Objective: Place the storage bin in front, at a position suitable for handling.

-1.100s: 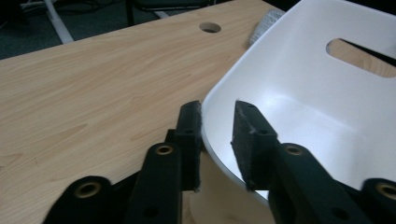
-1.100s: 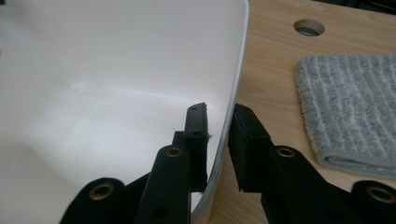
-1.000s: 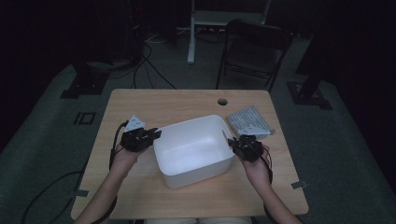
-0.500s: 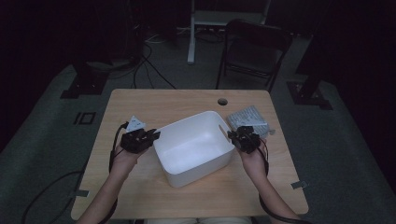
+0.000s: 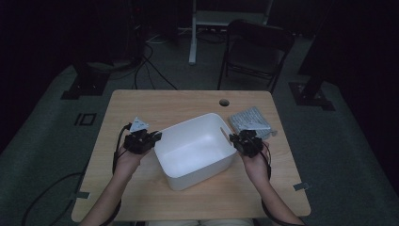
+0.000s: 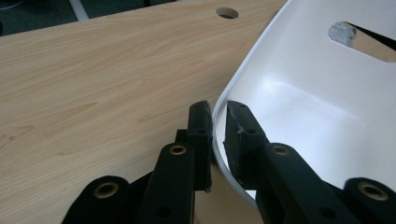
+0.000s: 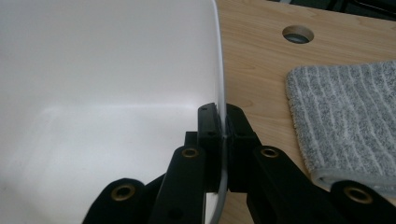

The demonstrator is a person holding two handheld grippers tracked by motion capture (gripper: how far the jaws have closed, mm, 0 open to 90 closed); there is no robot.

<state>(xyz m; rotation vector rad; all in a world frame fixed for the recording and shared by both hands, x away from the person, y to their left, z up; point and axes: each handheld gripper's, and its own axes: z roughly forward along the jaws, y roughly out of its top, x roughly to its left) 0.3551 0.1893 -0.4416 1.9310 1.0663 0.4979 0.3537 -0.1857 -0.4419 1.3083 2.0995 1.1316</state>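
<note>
White tub (image 5: 195, 150) pinched by opposite rims, right gripper (image 7: 223, 123) clamped tight, left gripper (image 6: 218, 126) straddling its rim barely gapped, probably for a level two-handed lift, towel (image 5: 251, 121) beside tub.

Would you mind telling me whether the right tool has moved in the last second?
Yes: the right tool moved slightly away from the person, toward the grey cloth and the table hole.

A light wooden table (image 5: 188, 101) with a round cable hole (image 5: 224, 102) near its far edge stands on grey-green carpet (image 5: 51, 136). Beyond it, in a dim room, a dark folding chair (image 5: 256, 52) sits beside a white stand (image 5: 194, 33). Black cables (image 5: 150, 66) trail across the floor.
</note>
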